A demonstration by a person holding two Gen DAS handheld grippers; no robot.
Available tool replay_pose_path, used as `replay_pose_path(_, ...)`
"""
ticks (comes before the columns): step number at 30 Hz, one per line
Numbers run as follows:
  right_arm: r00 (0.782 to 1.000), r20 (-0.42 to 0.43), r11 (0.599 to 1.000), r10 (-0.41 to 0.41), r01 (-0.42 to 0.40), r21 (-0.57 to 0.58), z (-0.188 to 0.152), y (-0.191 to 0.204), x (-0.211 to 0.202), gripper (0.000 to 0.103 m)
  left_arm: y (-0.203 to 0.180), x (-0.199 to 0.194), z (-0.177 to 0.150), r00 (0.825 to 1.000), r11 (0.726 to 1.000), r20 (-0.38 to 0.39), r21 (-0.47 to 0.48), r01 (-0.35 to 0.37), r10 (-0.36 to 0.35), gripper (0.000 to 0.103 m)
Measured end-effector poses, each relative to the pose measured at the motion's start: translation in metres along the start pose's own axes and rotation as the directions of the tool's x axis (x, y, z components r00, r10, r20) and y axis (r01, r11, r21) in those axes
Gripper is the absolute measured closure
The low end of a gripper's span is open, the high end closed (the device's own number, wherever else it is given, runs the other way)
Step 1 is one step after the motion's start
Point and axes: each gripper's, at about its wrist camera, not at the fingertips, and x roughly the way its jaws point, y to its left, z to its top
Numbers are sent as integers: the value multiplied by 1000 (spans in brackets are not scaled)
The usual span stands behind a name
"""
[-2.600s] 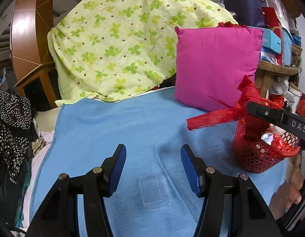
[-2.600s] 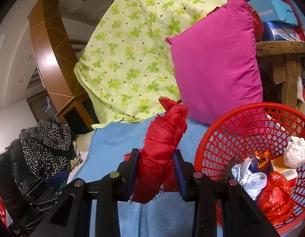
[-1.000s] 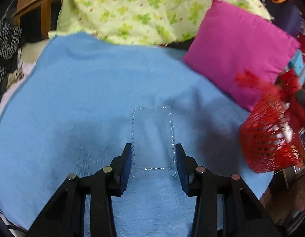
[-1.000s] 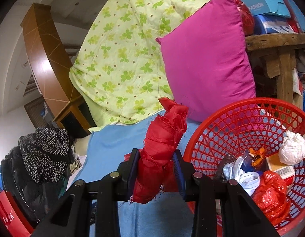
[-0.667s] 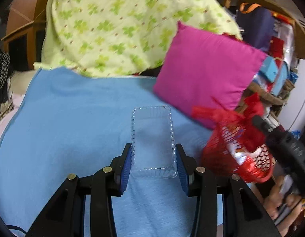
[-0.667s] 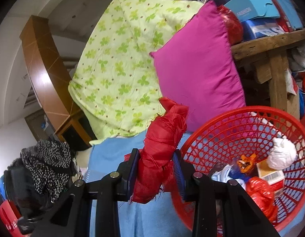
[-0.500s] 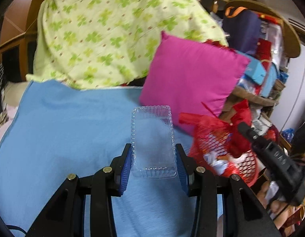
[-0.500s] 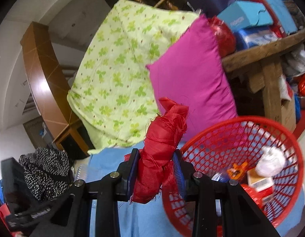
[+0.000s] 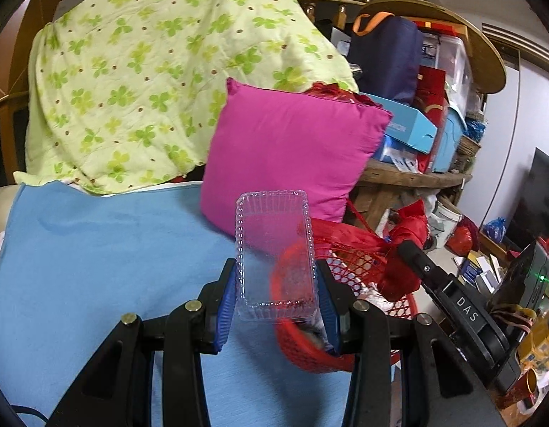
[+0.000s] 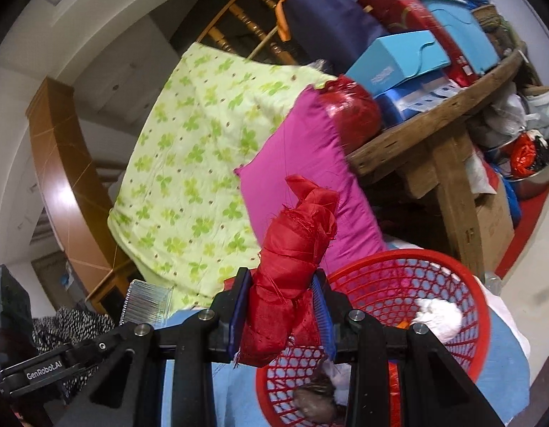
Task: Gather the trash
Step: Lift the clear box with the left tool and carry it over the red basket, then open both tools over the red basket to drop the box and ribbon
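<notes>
A second ago the clear plastic tray (image 9: 274,256) lay on the blue blanket (image 9: 96,249); now it is lifted off, pinched by its long sides in the jaws of the left gripper (image 9: 277,302), partly in front of the red basket (image 9: 303,352). The tray is see-through, rectangular, with a scalloped rim. The basket is round plastic mesh with white crumpled paper (image 10: 438,315) inside, and sits closer to the tray than before. The right gripper (image 10: 281,311) pinches the basket's handle, wrapped in frayed red cloth (image 10: 292,249), just as before. Behind stand a pink pillow (image 9: 288,142) and a green clover-print quilt (image 9: 150,71).
</notes>
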Motion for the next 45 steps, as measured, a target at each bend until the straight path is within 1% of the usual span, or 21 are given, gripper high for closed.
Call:
replay_pose_path(4,1000,10,1000,-13,13,28,6,-10,-3,65,-16,7,2,1000,1000,1,19,19,-19,59)
replay_pose_path(14,999,26,996,-32,30,84,15,-30,-7,65,-40,29,2,998,997,-17,40,66,-66,59)
replay_pose_path(16,999,27,995,-36,33,96,16,-34,-7,65,-42,36,1,996,996,-30,37,83,-82,59)
replay_pose_path(23,999,17,985,-46,43,167,18,-50,-5,65,-43,57,-5,992,993,-68,45,108,-105,59)
replay_pose_path(26,998,15,981,-53,50,186,18,-54,-5,64,-41,68,-5,987,991,-101,35,127,-123,58)
replay_pose_path(32,998,5,977,-60,57,206,18,-60,-5,64,-43,80,-8,981,989,-132,32,145,-139,58)
replay_pose_path(35,998,-20,976,-55,58,210,17,-62,-1,64,-44,84,-10,980,989,-138,27,149,-144,56)
replay_pose_path(36,998,-27,976,-55,60,211,17,-62,0,62,-44,85,-11,979,988,-143,24,151,-146,55)
replay_pose_path(37,998,-33,975,-55,60,213,17,-63,1,57,-44,87,-12,977,987,-151,19,157,-152,52)
replay_pose_path(38,998,-38,973,-52,60,224,17,-64,1,38,-43,88,-13,975,987,-157,14,162,-157,49)
replay_pose_path(39,998,-30,970,-54,59,237,16,-66,-1,33,-43,88,-14,974,986,-160,12,164,-160,40)
replay_pose_path(40,998,-22,969,-56,59,241,15,-67,-2,33,-42,88,-15,974,986,-159,9,165,-161,37)
replay_pose_path(42,998,-13,971,-64,65,229,16,-67,-4,33,-39,85,-17,977,988,-151,16,157,-152,36)
replay_pose_path(45,998,-8,974,-69,69,215,16,-64,-5,33,-35,81,-21,982,992,-153,44,115,-107,31)
